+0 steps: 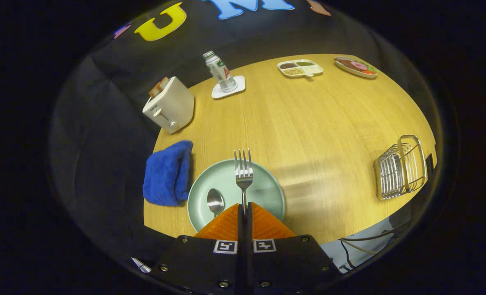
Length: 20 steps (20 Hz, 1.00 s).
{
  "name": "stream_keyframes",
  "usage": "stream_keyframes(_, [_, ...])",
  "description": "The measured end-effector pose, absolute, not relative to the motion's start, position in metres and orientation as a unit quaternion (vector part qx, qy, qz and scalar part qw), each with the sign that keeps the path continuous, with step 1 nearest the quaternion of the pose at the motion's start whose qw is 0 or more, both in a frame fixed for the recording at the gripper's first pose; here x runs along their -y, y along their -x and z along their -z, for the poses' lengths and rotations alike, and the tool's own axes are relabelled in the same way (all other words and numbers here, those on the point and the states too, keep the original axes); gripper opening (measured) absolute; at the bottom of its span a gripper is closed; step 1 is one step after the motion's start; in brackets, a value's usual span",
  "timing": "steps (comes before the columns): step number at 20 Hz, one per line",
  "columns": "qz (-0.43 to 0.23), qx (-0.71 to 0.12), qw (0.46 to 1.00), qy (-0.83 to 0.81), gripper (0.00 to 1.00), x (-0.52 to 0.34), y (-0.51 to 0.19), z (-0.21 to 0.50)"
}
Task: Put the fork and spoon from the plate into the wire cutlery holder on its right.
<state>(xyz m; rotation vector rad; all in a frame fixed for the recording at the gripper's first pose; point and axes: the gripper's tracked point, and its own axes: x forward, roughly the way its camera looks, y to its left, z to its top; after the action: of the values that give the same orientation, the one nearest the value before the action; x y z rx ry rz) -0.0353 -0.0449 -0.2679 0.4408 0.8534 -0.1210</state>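
- Two utensils belong to this task: the fork is clamped by its handle between the closed fingers of the tool, tines pointing straight ahead; the spoon lies in the plate, just ahead of the fingers and to their left.
- The fork appears lifted off the plate; whether its tines still touch the rim cannot be told.
- Risk, slip: the grip sits near the handle's end, so the long free length may pivot or slide out during a fast swing toward the holder.
- Risk, snag: the wire cutlery holder stands well apart to the right of the tool, near the edge of the desk. Its wires are closely spaced; tines entering at an angle may catch on them or tip the light holder.
- Risk, missed drop: releasing before the fork is upright over the opening could send it onto the desk or off the edge.
- Container contents: the holder looks empty; the plate holds the spoon.
- Other containers, far beyond the fingers: a divided tray with small portions in its compartments, and a dish of mixed food at its right.
- A toaster ahead to the left holds a slice in its slot; a bottle stands on a coaster; a blue cloth lies beside the plate.
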Motion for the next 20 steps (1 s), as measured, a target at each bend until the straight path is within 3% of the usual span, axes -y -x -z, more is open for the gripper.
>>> stream_keyframes(6, [0.166, -0.338, 0.887, -0.267, 0.0, 0.145, 0.061, 0.225])
stream_keyframes(11, [0.236, -0.326, 0.874, -0.27, 0.0, 0.212, 0.109, 0.227])
stream_keyframes(20, [0.24, -0.416, 0.835, -0.267, 0.0, 0.232, 0.151, 0.258])
